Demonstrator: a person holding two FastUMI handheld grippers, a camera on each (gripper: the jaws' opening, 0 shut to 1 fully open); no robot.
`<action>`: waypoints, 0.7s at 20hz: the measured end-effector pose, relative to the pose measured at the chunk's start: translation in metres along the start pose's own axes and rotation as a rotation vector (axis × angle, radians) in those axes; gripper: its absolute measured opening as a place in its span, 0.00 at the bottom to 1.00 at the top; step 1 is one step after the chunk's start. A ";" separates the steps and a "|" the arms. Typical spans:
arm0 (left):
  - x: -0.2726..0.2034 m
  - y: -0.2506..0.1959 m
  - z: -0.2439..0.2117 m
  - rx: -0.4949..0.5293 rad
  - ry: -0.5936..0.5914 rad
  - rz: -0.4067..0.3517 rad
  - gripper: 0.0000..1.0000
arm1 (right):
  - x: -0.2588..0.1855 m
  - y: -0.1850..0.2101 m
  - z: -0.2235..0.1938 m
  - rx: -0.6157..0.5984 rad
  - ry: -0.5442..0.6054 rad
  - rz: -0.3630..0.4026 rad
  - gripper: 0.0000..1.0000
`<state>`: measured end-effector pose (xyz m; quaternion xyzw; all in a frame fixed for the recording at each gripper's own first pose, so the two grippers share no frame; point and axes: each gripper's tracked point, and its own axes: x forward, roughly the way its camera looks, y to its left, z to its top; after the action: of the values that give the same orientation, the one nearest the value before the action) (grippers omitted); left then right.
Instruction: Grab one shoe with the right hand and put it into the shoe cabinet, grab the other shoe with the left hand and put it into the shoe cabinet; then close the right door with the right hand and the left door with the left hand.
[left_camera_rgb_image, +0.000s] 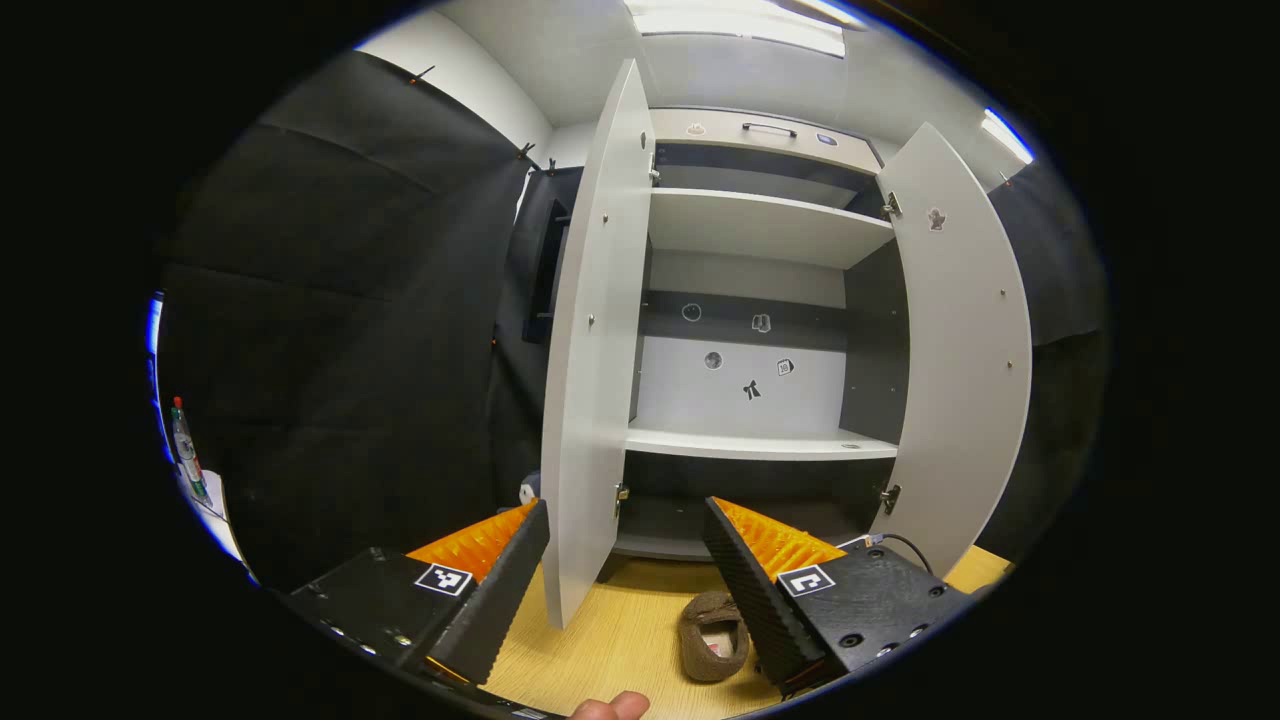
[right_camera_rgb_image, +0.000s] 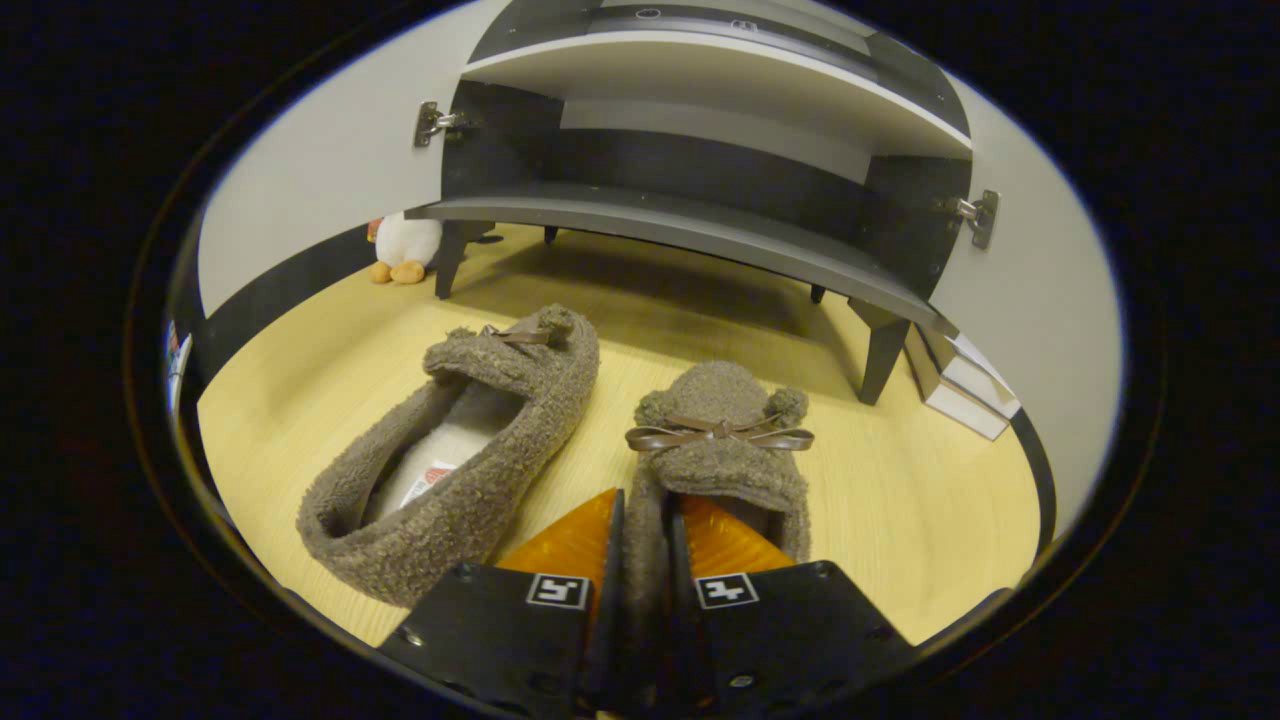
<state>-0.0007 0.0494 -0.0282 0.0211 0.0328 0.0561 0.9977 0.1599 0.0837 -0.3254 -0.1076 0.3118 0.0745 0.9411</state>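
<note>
Two fuzzy brown slippers with bows lie on the wooden floor in front of the shoe cabinet (right_camera_rgb_image: 690, 235). In the right gripper view my right gripper (right_camera_rgb_image: 645, 540) is shut on the side wall of the right slipper (right_camera_rgb_image: 720, 440), which rests on the floor. The left slipper (right_camera_rgb_image: 470, 450) lies beside it, untouched. In the left gripper view my left gripper (left_camera_rgb_image: 625, 525) stands open, held up facing the cabinet (left_camera_rgb_image: 760, 445). Its left door (left_camera_rgb_image: 595, 340) and right door (left_camera_rgb_image: 960, 350) stand wide open. One slipper (left_camera_rgb_image: 712, 635) shows below, between the fingers.
A plush toy (right_camera_rgb_image: 405, 248) sits on the floor by the cabinet's left leg. Stacked white boxes (right_camera_rgb_image: 960, 385) lie at the right by a cabinet leg. The cabinet's shelves (left_camera_rgb_image: 765, 225) hold nothing. A bottle (left_camera_rgb_image: 185, 450) stands at far left. A fingertip (left_camera_rgb_image: 610, 708) shows at the bottom edge.
</note>
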 end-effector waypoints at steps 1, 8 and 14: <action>0.000 0.001 0.000 0.008 0.002 -0.001 0.95 | 0.001 0.000 0.001 -0.005 -0.009 0.009 0.20; -0.006 -0.009 -0.005 0.055 0.006 -0.018 0.95 | -0.040 -0.013 0.041 0.023 -0.157 0.041 0.07; -0.001 -0.033 -0.007 0.031 0.004 -0.077 0.95 | -0.134 -0.028 0.137 0.026 -0.401 0.035 0.06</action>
<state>0.0011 0.0168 -0.0364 0.0352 0.0365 0.0174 0.9986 0.1371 0.0812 -0.1329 -0.0731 0.1207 0.1071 0.9842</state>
